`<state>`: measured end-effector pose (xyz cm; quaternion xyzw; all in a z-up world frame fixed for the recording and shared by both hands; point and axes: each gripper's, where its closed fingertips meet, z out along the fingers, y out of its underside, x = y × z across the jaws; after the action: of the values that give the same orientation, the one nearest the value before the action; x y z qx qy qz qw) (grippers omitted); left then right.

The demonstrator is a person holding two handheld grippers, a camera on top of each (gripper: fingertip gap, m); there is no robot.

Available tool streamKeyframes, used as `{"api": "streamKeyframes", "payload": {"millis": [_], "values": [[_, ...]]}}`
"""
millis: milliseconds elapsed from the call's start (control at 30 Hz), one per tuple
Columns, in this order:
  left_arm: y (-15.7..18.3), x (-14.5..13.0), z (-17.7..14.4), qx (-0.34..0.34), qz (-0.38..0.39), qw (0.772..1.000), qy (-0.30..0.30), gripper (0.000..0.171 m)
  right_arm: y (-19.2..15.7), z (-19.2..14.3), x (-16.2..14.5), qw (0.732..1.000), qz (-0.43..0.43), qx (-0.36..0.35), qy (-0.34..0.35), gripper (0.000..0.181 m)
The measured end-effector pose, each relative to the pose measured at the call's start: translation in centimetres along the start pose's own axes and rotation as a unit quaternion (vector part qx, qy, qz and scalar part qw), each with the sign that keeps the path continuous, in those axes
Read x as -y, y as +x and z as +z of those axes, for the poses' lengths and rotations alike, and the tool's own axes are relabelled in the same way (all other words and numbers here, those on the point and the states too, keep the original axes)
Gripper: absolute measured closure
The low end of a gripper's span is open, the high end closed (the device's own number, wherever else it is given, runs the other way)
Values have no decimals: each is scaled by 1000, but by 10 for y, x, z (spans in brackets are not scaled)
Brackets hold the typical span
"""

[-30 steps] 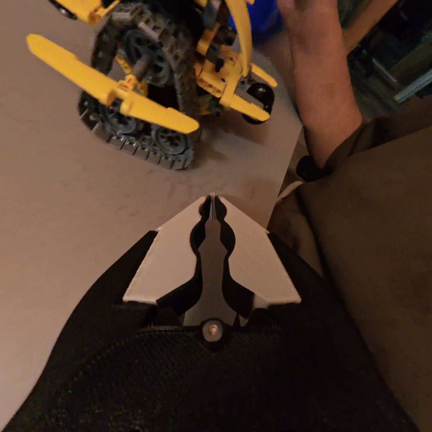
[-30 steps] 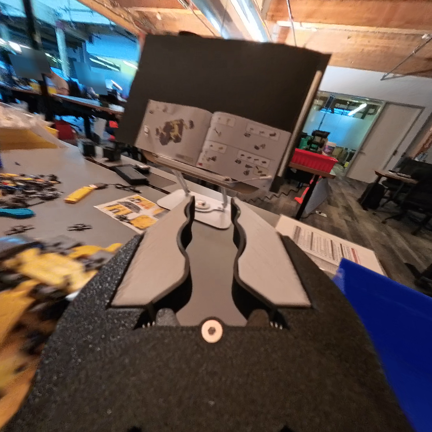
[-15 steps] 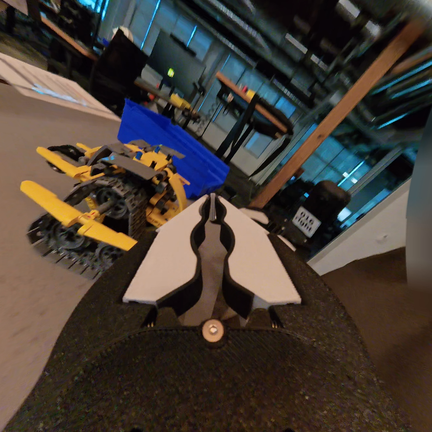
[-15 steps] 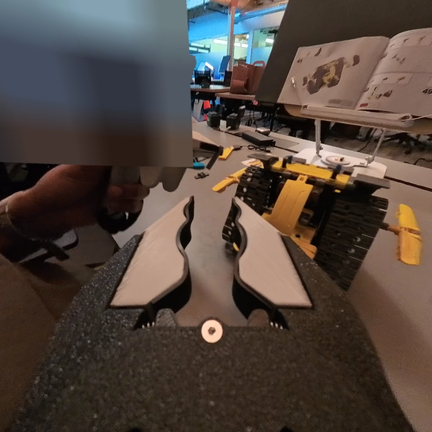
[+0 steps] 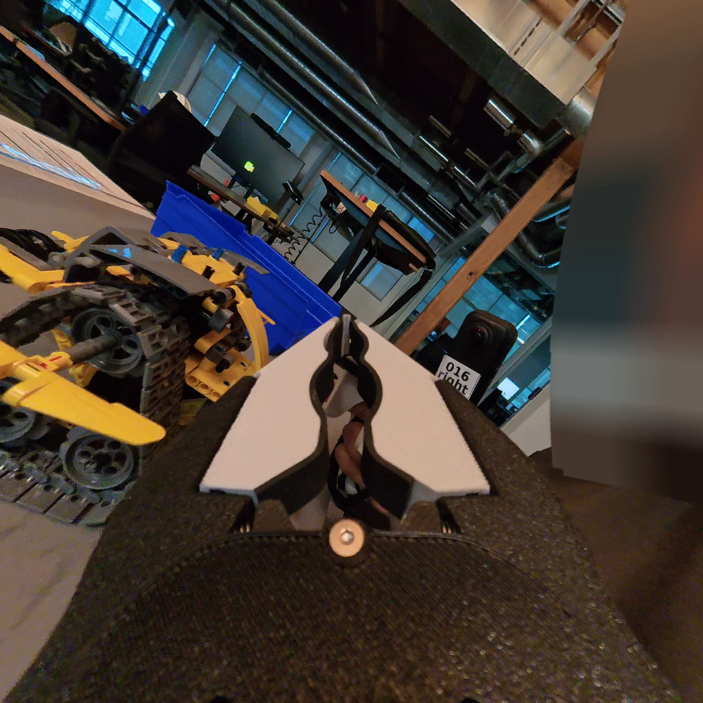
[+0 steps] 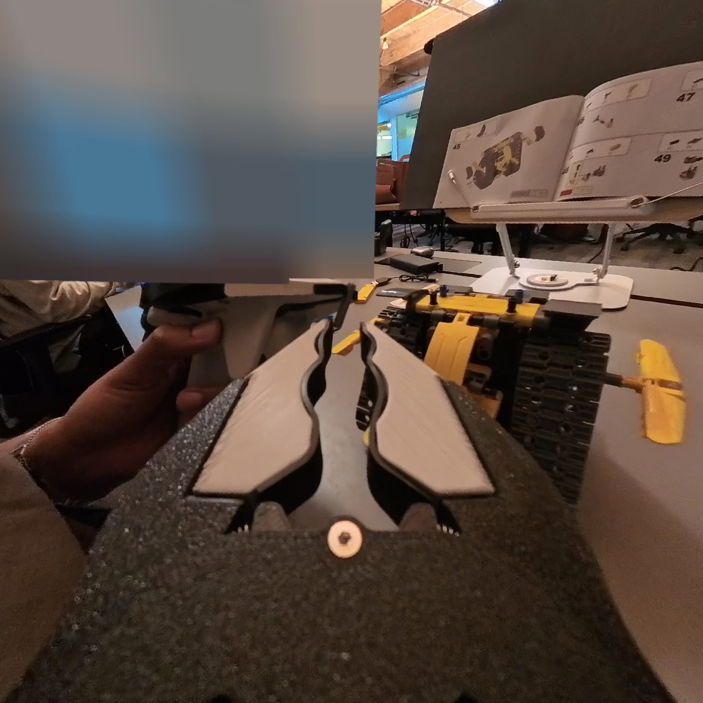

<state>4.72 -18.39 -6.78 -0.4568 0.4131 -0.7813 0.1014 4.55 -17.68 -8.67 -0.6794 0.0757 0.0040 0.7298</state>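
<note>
A yellow and black tracked vehicle built of toy bricks stands on the grey table. My left gripper is shut with nothing between its tips, held above the table to the right of the vehicle. My right gripper is open and empty, its tips just left of the vehicle and low over the table. A hand holds the left gripper at the left of the right wrist view. The right gripper's black body shows behind my left fingertips.
A blue bin stands behind the vehicle. An open instruction booklet rests on a white stand before a dark board. Yellow parts, a cable and a dark box lie farther back. Desks and chairs fill the room. My two grippers' fingertips are within a few centimetres of each other.
My left gripper has tilted up from looking down at the table to looking level across it. My right gripper has swung left from the booklet to the vehicle and the other gripper. Both jaws are unchanged.
</note>
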Motion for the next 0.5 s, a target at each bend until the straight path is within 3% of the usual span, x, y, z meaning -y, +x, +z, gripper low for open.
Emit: {"api": "streamKeyframes", "payload": {"millis": [233,267,300,333,400,500], "values": [[1,-8,8,9,30,999,-20,171,6,-11,1,1000,-14,12,-18,178],[-2,-11,9,20,40,998,-33,169,11,-14,1,999,-25,10,-27,178],[-7,-14,10,43,63,996,-47,152,19,-19,1,998,-43,4,-39,178],[-12,-18,11,66,97,991,-66,143,30,-25,0,996,-69,-6,-61,178],[-22,-28,10,112,182,970,-112,143,56,-37,-7,982,-129,-12,-137,178],[-38,-39,11,171,288,927,-168,147,85,-49,-27,940,-204,24,-273,178]]}}
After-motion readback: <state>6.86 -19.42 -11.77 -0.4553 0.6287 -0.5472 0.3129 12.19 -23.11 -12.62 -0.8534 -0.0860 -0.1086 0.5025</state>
